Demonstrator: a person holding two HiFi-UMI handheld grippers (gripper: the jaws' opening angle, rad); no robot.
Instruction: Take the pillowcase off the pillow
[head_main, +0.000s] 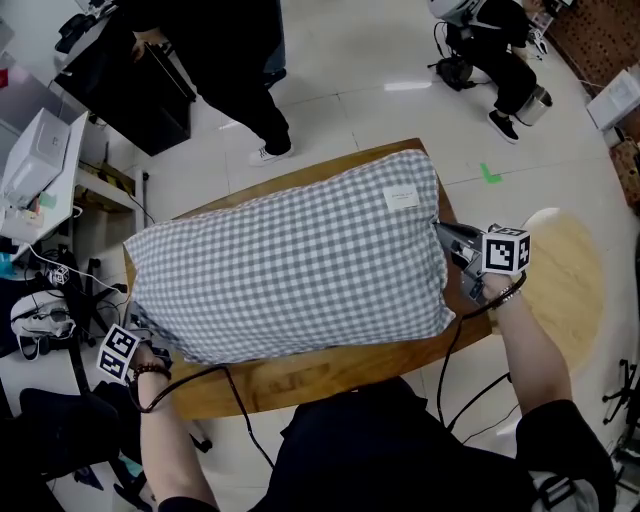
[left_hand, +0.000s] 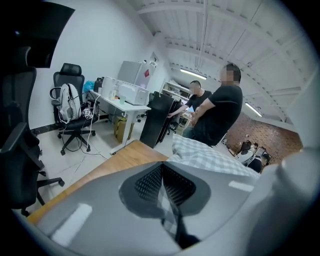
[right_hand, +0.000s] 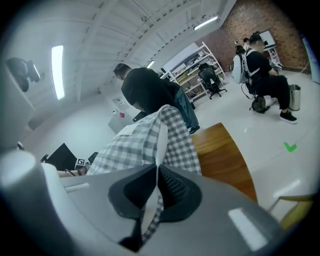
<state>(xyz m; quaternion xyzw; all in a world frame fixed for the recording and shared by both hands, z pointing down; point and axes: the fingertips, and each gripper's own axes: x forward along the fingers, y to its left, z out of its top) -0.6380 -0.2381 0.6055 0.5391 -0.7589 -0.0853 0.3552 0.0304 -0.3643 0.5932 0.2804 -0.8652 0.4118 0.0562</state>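
A pillow in a grey-and-white checked pillowcase (head_main: 290, 260) lies across the wooden table (head_main: 300, 375). At the pillow's near left corner my left gripper (head_main: 140, 325) is shut on the checked cloth. In the left gripper view a strip of that cloth runs between the closed jaws of the left gripper (left_hand: 162, 172), with the pillowcase (left_hand: 210, 155) beyond. At the pillow's right end my right gripper (head_main: 442, 232) is shut on the pillowcase edge. In the right gripper view the right gripper (right_hand: 157, 172) pinches checked cloth and a white inner edge, and the pillowcase (right_hand: 145, 142) rises ahead of it.
A round wooden stool (head_main: 570, 280) stands right of the table. A person in black (head_main: 240, 60) stands beyond the far edge, and another person (head_main: 490, 40) sits at the back right. A white desk with a printer (head_main: 40, 160) and cables are at the left.
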